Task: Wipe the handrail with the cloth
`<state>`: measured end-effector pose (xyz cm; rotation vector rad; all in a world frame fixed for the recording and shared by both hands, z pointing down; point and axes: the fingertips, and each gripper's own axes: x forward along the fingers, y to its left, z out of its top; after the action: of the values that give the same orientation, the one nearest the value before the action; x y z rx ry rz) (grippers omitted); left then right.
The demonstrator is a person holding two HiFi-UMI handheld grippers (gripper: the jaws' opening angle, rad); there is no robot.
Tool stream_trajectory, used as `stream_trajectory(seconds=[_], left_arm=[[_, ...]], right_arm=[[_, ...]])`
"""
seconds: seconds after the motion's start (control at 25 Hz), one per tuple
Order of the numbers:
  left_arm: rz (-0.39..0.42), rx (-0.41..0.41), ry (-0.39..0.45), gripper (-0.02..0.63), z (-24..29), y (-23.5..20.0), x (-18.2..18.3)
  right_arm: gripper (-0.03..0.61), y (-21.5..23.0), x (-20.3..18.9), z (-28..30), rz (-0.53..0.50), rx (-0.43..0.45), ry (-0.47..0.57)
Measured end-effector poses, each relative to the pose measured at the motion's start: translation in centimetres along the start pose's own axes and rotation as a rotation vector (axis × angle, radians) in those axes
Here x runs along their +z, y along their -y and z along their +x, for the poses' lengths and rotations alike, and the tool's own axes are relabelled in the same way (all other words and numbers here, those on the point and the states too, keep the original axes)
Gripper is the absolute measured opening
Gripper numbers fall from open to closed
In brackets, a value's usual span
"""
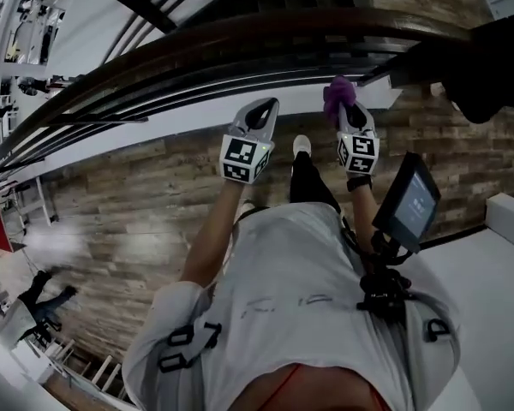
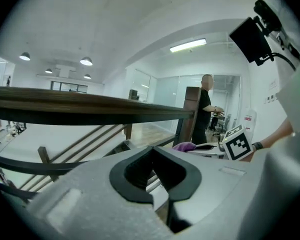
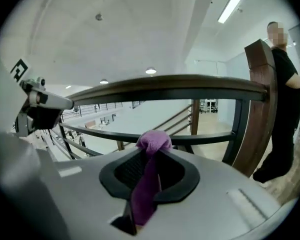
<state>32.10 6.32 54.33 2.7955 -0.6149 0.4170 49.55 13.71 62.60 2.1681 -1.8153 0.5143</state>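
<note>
The dark wooden handrail (image 1: 240,45) curves across the top of the head view, with black rails below it. My right gripper (image 1: 343,106) is shut on a purple cloth (image 1: 336,92), held just under the handrail and not touching it. In the right gripper view the cloth (image 3: 151,143) bunches out past the jaws, and the handrail (image 3: 180,86) runs above and beyond it. My left gripper (image 1: 264,107) is level with the right one, shut and holding nothing. From the left gripper view (image 2: 152,153) the handrail (image 2: 90,109) passes overhead, and the cloth (image 2: 185,146) shows to the right.
A thick wooden newel post (image 3: 262,99) ends the handrail at the right, and a person in black (image 3: 287,84) stands behind it. Wood-plank floor (image 1: 137,195) lies below. A tablet on a mount (image 1: 409,202) hangs at my right side.
</note>
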Motion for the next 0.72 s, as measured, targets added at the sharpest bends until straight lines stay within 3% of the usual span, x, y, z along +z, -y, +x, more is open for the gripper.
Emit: stream_trajectory(seconds=[0.32, 0.52, 0.72], left_arm=[[-0.002, 0.099, 0.137, 0.0, -19.4, -1.2, -0.3], [0.033, 0.147, 0.19, 0.0, -24.7, -1.2, 0.6], [0.047, 0.198, 0.316, 0.001, -32.5, -2.3, 4.3]], right_arm=[[0.058, -18.2, 5.5, -11.5, 0.014, 0.054, 0.186], [0.058, -23.2, 7.4, -16.4, -0.049, 0.078, 0.246], [0.057, -30.5, 12.4, -20.4, -0.174, 0.11, 0.332]])
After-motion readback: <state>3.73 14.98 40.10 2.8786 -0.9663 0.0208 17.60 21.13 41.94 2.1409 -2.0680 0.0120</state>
